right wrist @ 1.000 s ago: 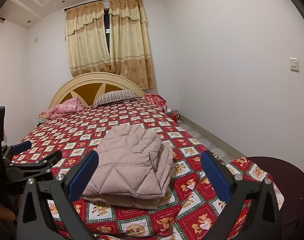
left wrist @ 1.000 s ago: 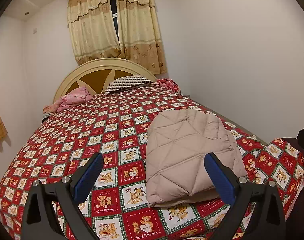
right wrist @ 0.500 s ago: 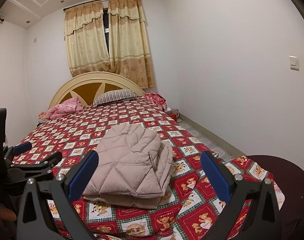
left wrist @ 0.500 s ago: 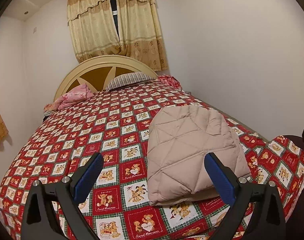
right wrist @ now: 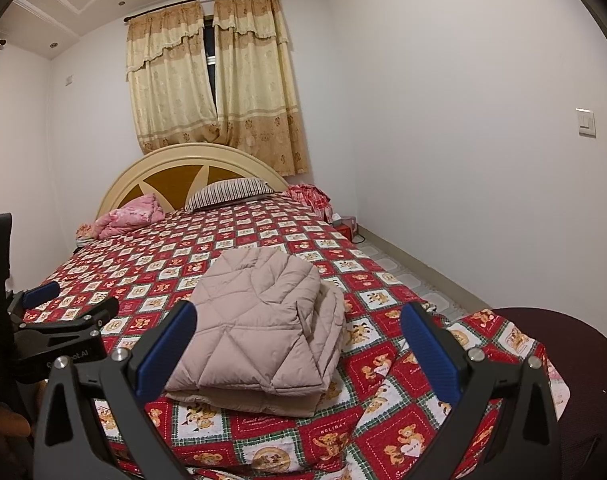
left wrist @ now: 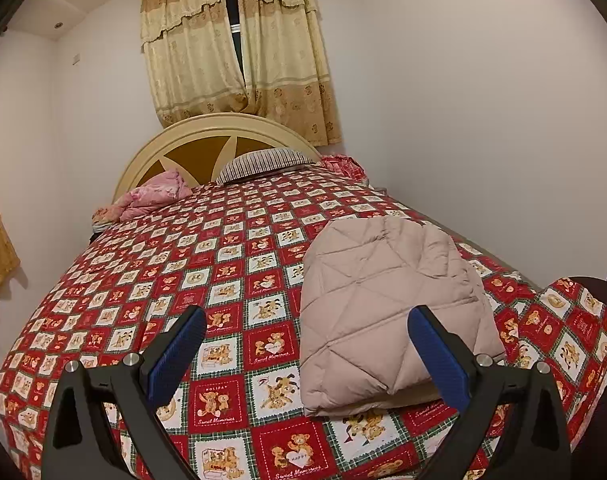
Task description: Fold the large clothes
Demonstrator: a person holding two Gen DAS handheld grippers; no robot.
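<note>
At the foot of a bed [left wrist: 115,280] spread with a red teddy-bear quilt, two handheld grippers are hovering over a finished-looking bundle. Reading left to right: the left gripper [left wrist: 306,338] is hanging with its blue-padded fingers [left wrist: 177,354] spread wide and holding nothing; the folded jacket [left wrist: 387,312], a beige quilted one, is lying ahead of it and off to its right, its near edge running behind that gripper's right finger. From the right wrist camera the same jacket [right wrist: 259,324] is sitting between the fingers and slightly left of centre, stacked in several layers near the bed's foot edge on the wall side. The right gripper [right wrist: 297,340] is likewise standing wide open and empty, with the left gripper [right wrist: 59,314] showing at the far left of its view.

The bundle's long axis is running from the foot toward the headboard [left wrist: 219,148], roughly in line with both sets of fingers. Judging by how squarely it is framed, the right hand looks better placed for any coming move; the folding itself appears essentially complete. A striped pillow [left wrist: 263,162] and pink bedding [left wrist: 151,196] are resting well apart, by the headboard.
</note>
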